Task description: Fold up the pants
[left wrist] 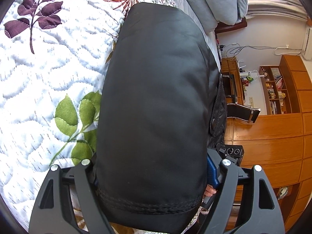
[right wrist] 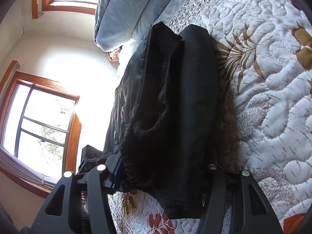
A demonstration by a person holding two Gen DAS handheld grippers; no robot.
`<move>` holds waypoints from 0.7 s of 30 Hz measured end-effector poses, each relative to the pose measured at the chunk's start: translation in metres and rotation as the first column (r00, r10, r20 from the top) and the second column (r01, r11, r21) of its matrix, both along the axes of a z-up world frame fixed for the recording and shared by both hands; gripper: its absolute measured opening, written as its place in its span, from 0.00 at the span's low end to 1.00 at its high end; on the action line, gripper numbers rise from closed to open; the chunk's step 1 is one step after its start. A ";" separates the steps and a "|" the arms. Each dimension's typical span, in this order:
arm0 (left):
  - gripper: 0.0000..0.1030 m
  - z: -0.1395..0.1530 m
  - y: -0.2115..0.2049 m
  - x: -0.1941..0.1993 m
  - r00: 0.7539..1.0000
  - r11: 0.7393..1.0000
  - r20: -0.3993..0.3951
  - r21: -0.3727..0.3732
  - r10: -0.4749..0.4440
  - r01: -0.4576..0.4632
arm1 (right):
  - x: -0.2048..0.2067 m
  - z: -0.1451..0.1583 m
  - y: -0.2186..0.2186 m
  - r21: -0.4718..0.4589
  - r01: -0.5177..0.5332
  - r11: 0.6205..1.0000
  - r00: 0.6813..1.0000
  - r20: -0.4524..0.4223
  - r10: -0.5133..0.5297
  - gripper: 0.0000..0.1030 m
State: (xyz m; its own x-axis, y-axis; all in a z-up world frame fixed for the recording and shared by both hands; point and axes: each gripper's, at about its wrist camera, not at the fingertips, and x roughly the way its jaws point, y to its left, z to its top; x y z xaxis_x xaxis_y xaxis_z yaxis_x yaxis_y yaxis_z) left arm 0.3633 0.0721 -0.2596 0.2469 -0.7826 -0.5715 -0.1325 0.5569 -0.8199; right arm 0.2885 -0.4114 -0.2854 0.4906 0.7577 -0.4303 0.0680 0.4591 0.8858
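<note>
Pants (left wrist: 154, 105), black and already doubled into a thick bundle, are lying on the quilted bedspread (left wrist: 39, 78) of the bed, and we are seeing them fill the middle of both wrist views. In the left wrist view the bundle is stretching from 6 o'clock up toward 12, with its stitched hem sitting between the arms of the left tool (left wrist: 154, 177). That tool's jaws are standing spread on either side of the cloth; its fingertips are hidden under the fabric, so we cannot tell whether they are pressing on it. A blue pad (left wrist: 211, 170) is showing at 4 o'clock beside the bundle's edge.

In the right wrist view the pants (right wrist: 175, 107) are again running from 6 toward 12, with the gathered waistband (right wrist: 148, 130) curling at about 9 o'clock of the bundle. The right tool (right wrist: 159, 177) is straddling the near end, its jaws parted with the cloth between them; whether they are gripping it we cannot tell. Grey pillows (right wrist: 120, 15) are lying at 11 o'clock, beyond the far end.
</note>
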 end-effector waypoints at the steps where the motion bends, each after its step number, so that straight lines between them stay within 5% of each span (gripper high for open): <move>1: 0.74 0.000 0.000 0.000 1.000 1.000 0.000 0.000 -0.001 0.001 | 0.000 -0.001 0.000 0.001 0.002 1.000 1.000 -0.001 -0.002 0.57; 14: 0.76 -0.003 0.009 -0.003 1.000 1.000 -0.013 -0.016 0.026 -0.026 | -0.003 0.001 -0.005 0.001 0.012 1.000 1.000 -0.020 -0.012 0.62; 21: 0.84 0.002 0.042 -0.020 0.996 0.996 -0.038 -0.015 0.083 -0.084 | -0.017 0.007 -0.024 0.005 0.030 1.000 0.999 -0.034 -0.030 0.64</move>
